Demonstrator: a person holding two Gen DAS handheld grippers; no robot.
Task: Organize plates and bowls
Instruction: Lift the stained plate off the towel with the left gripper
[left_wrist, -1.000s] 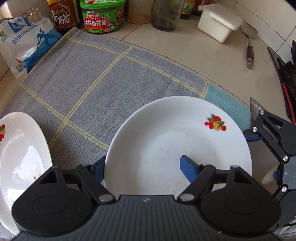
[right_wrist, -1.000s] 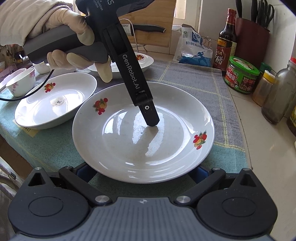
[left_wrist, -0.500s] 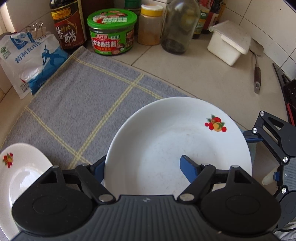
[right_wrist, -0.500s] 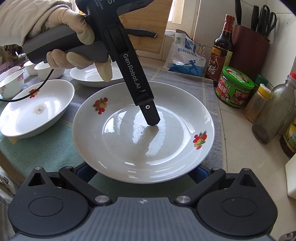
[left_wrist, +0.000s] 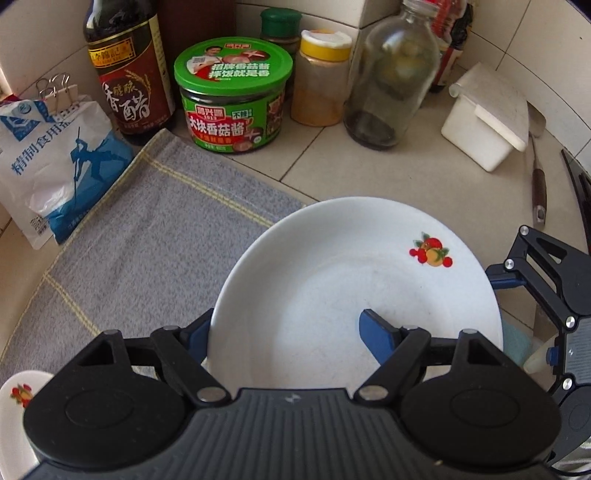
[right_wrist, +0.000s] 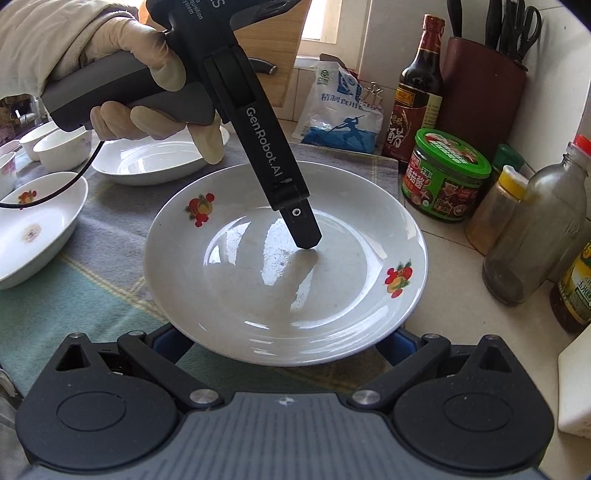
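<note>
White plate (right_wrist: 284, 266) with fruit motifs held off the cloth, gripped at two rims. Left gripper (left_wrist: 284, 328) clamped on plate rim: one blue finger (left_wrist: 380, 334) lying inside on the plate's upper face, the other showing at the outer edge underneath. Same gripper seen from the right wrist view as a black tool (right_wrist: 306, 232) slanting down from upper left, tip resting on the plate's inner surface, gloved hand (right_wrist: 147, 81) wrapped round its grey handle. Right gripper (right_wrist: 280, 345) at the plate's near rim, blue fingers apart and tucked under the edge on either side; actual contact with the plate hidden, so grip cannot be told. Plate placed over the right end of the grey checked cloth (left_wrist: 147, 236), partly overhanging tiled counter (left_wrist: 388, 173). Far side of counter: salt bag (left_wrist: 51, 166), dark vinegar bottle (left_wrist: 129, 74), green-lidded jar (left_wrist: 232, 96), yellow-capped spice jar (left_wrist: 321, 77), clear glass bottle (left_wrist: 391, 74), white lidded box (left_wrist: 487, 118). Left of held plate in right wrist view: two more white plates (right_wrist: 37, 240) (right_wrist: 155, 162) on the cloth, small bowls (right_wrist: 59, 147) beyond them at far left. Knife block (right_wrist: 484, 85) against the far wall.
</note>
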